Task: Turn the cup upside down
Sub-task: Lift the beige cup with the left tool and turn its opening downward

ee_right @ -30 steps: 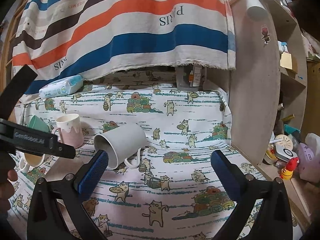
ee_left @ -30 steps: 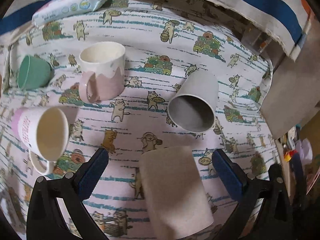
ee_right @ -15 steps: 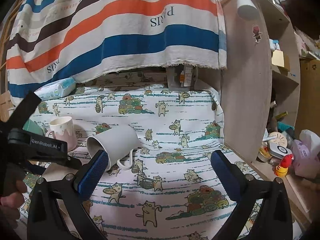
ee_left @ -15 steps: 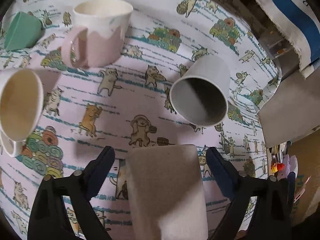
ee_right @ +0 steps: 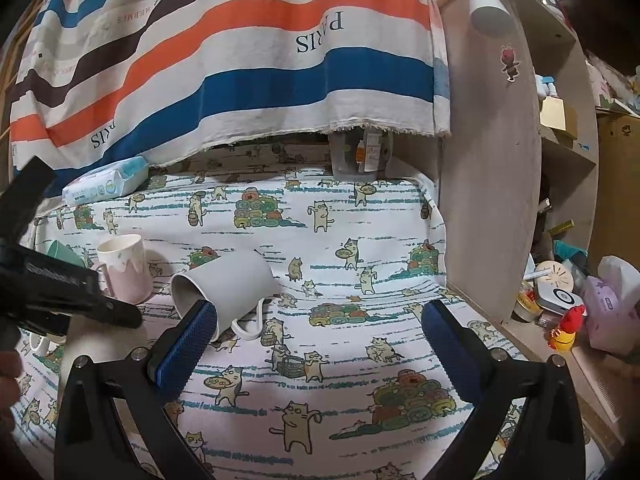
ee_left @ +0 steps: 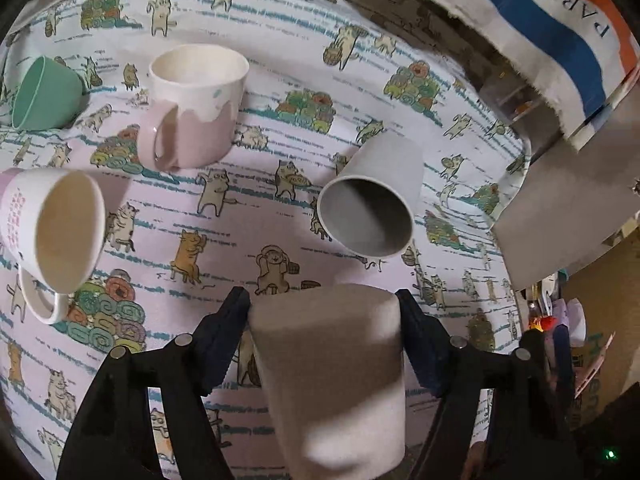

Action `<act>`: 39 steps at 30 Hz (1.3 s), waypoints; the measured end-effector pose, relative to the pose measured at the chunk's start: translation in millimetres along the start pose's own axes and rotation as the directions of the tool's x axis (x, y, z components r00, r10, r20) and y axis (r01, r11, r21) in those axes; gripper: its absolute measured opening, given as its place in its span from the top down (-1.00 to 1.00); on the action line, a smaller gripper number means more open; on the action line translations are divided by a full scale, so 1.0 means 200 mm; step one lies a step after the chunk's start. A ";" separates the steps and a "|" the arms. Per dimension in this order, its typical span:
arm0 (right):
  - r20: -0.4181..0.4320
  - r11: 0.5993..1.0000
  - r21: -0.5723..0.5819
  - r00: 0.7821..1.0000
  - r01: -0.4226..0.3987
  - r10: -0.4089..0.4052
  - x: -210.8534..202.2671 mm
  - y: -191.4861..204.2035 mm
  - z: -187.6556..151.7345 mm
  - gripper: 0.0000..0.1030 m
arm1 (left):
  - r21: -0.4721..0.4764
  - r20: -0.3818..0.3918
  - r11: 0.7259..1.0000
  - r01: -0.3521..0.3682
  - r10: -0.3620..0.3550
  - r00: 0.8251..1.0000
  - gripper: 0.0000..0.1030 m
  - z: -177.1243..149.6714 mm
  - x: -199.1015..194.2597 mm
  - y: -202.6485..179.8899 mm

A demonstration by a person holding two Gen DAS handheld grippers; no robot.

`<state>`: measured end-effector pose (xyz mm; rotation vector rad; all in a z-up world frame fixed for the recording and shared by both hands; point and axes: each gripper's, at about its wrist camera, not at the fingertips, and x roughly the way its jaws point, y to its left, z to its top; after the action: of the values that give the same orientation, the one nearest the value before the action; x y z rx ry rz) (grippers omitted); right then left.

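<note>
A beige cup (ee_left: 332, 376) stands upside down, flat base up, low in the left wrist view. My left gripper (ee_left: 324, 312) is shut on it, both blue pads pressing its sides near the base. A grey mug (ee_left: 372, 204) lies on its side just beyond, mouth toward me; it also shows in the right wrist view (ee_right: 228, 284) with its handle down. My right gripper (ee_right: 316, 332) is open and empty above the cat-print cloth (ee_right: 340, 248), to the right of the grey mug.
A pink-and-cream mug (ee_left: 192, 108) stands upright, a white mug (ee_left: 52, 232) lies on its side at left, and a green cup (ee_left: 44, 94) lies tipped at far left. A wipes pack (ee_right: 106, 180) lies at the back. A wooden shelf side (ee_right: 488, 160) bounds the right.
My left gripper's jaws have closed from wide open onto the beige cup. The right gripper has stayed open and shifted only slightly.
</note>
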<state>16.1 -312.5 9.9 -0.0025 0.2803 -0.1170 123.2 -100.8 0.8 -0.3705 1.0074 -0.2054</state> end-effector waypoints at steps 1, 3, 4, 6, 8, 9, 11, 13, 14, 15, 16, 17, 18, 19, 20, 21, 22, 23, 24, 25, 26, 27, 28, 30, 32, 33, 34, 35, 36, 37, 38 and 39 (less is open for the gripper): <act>0.001 1.000 0.002 1.000 0.003 -0.003 0.00 0.00 0.00 -0.99 | 0.007 0.016 1.000 -0.002 0.002 1.000 -0.39 0.00 -0.03 0.00; 0.000 1.000 0.008 1.000 0.001 -0.001 0.00 -0.01 0.00 -0.99 | 0.029 0.054 1.000 -0.008 0.006 0.999 -0.38 -0.01 -0.08 -0.01; -0.002 1.000 0.011 1.000 0.001 -0.001 0.00 -0.01 0.00 -0.99 | 0.044 0.070 0.999 -0.007 0.004 0.998 -0.38 -0.01 -0.10 -0.02; -0.006 1.000 0.015 1.000 0.000 0.000 0.01 -0.02 0.00 -0.99 | 0.081 0.098 0.997 -0.005 -0.003 0.995 -0.37 -0.02 -0.15 -0.03; -0.004 1.000 0.013 1.000 -0.001 0.001 0.01 -0.01 0.00 -0.99 | 0.119 0.127 0.993 -0.020 0.004 0.992 -0.34 -0.04 -0.18 -0.05; -0.005 1.000 0.013 1.000 -0.002 0.002 0.01 -0.01 0.01 -0.99 | 0.136 0.149 0.990 -0.033 0.013 0.989 -0.31 -0.04 -0.20 -0.05; -0.007 1.000 0.011 1.000 -0.003 0.003 0.01 -0.01 0.00 -0.99 | 0.172 0.198 0.982 -0.073 0.038 0.979 -0.28 -0.05 -0.23 -0.07; -0.008 1.000 0.010 1.000 -0.002 0.003 0.01 -0.01 0.00 -0.99 | 0.206 0.254 0.972 -0.114 0.060 0.965 -0.28 -0.07 -0.27 -0.09; -0.008 1.000 0.010 1.000 -0.003 0.003 0.01 -0.01 0.00 -0.99 | 0.223 0.277 0.965 -0.136 0.071 0.958 -0.28 -0.08 -0.29 -0.10; -0.008 1.000 0.010 1.000 -0.003 0.003 0.01 -0.01 0.00 -0.99 | 0.237 0.289 0.960 -0.152 0.080 0.954 -0.28 -0.09 -0.29 -0.10; -0.008 1.000 0.011 1.000 -0.003 0.003 0.02 -0.01 0.00 -0.99 | 0.249 0.293 0.955 -0.161 0.084 0.952 -0.28 -0.09 -0.30 -0.11; -0.009 1.000 0.010 1.000 -0.003 0.004 0.01 -0.01 0.00 -0.99 | 0.257 0.291 0.953 -0.161 0.083 0.953 -0.28 -0.09 -0.29 -0.11; -0.009 1.000 0.010 1.000 -0.004 0.004 0.01 -0.01 0.00 -0.99 | 0.265 0.286 0.951 -0.159 0.081 0.955 -0.28 -0.09 -0.29 -0.12; -0.009 1.000 0.010 1.000 -0.004 0.004 0.02 -0.01 0.00 -0.99 | 0.275 0.282 0.947 -0.163 0.083 0.956 -0.28 -0.08 -0.29 -0.12; -0.008 1.000 0.010 1.000 -0.003 0.003 0.01 -0.01 0.00 -0.99 | 0.285 0.284 0.943 -0.174 0.091 0.954 -0.27 -0.09 -0.29 -0.13; -0.008 1.000 0.009 1.000 -0.003 0.003 0.02 -0.01 0.00 -0.99 | 0.295 0.293 0.936 -0.193 0.103 0.951 -0.27 -0.09 -0.29 -0.14; -0.008 1.000 0.010 1.000 -0.003 0.003 0.02 -0.01 0.00 -0.99 | 0.304 0.305 0.929 -0.212 0.116 0.945 -0.27 -0.09 -0.29 -0.15; -0.008 1.000 0.011 1.000 -0.003 0.003 0.01 -0.01 0.00 -0.99 | 0.311 0.316 0.923 -0.227 0.125 0.941 -0.27 -0.09 -0.29 -0.16; -0.008 1.000 0.011 1.000 -0.003 0.003 0.01 -0.01 0.00 -0.99 | 0.315 0.323 0.920 -0.234 0.128 0.938 -0.28 -0.10 -0.30 -0.16; -0.008 1.000 0.010 1.000 -0.003 0.003 0.02 -0.01 0.00 -0.99 | 0.319 0.325 0.919 -0.232 0.124 0.938 -0.28 -0.10 -0.29 -0.16; -0.008 1.000 0.010 1.000 -0.003 0.003 0.02 -0.01 0.00 -0.99 | 0.325 0.320 0.918 -0.226 0.118 0.940 -0.28 -0.10 -0.28 -0.16; -0.009 1.000 0.010 1.000 -0.003 0.003 0.02 -0.01 0.00 -0.99 | 0.333 0.311 0.917 -0.221 0.114 0.944 -0.28 -0.10 -0.27 -0.16; -0.008 1.000 0.010 1.000 -0.003 0.003 0.02 -0.01 0.00 -0.99 | 0.339 0.304 0.914 -0.222 0.117 0.946 -0.28 -0.10 -0.25 -0.16; -0.008 1.000 0.011 1.000 -0.003 0.003 0.01 -0.01 0.00 -0.99 | 0.347 0.305 0.908 -0.236 0.129 0.944 -0.28 -0.11 -0.23 -0.16; -0.008 1.000 0.011 1.000 -0.002 0.002 0.01 -0.01 0.00 -0.99 | 0.352 0.315 0.895 -0.275 0.164 0.935 -0.28 -0.12 -0.20 -0.17; -0.008 1.000 0.011 1.000 -0.003 0.003 0.01 -0.01 0.00 -0.99 | 0.353 0.324 0.892 -0.283 0.167 0.931 -0.28 -0.12 -0.19 -0.18; -0.008 1.000 0.011 1.000 -0.003 0.003 0.02 -0.01 0.00 -0.99 | 0.355 0.331 0.893 -0.275 0.155 0.931 -0.28 -0.12 -0.19 -0.18; -0.008 1.000 0.011 1.000 -0.003 0.003 0.02 -0.01 0.00 -0.99 | 0.358 0.340 0.895 -0.266 0.140 0.930 -0.28 -0.13 -0.20 -0.18; -0.008 1.000 0.010 1.000 -0.003 0.003 0.01 -0.01 0.00 -0.99 | 0.360 0.350 0.895 -0.263 0.132 0.927 -0.31 -0.13 -0.21 -0.18; -0.009 1.000 0.010 1.000 -0.003 0.003 0.01 -0.01 0.00 -0.99 | 0.361 0.364 0.893 -0.270 0.132 0.922 -0.50 -0.13 -0.22 -0.18; -0.009 1.000 0.010 1.000 -0.003 0.003 0.01 -0.01 0.00 -0.99 | 0.360 0.381 0.889 -0.282 0.135 0.914 -0.60 -0.13 -0.23 -0.19; -0.009 1.000 0.009 1.000 -0.003 0.003 0.02 -0.01 0.00 -0.99 | 0.360 0.403 0.886 -0.291 0.133 0.905 -0.65 -0.13 -0.25 -0.19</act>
<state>19.0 -315.0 8.7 0.0078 0.2889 -0.1153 74.6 -124.5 42.3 0.0964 0.6014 -0.1344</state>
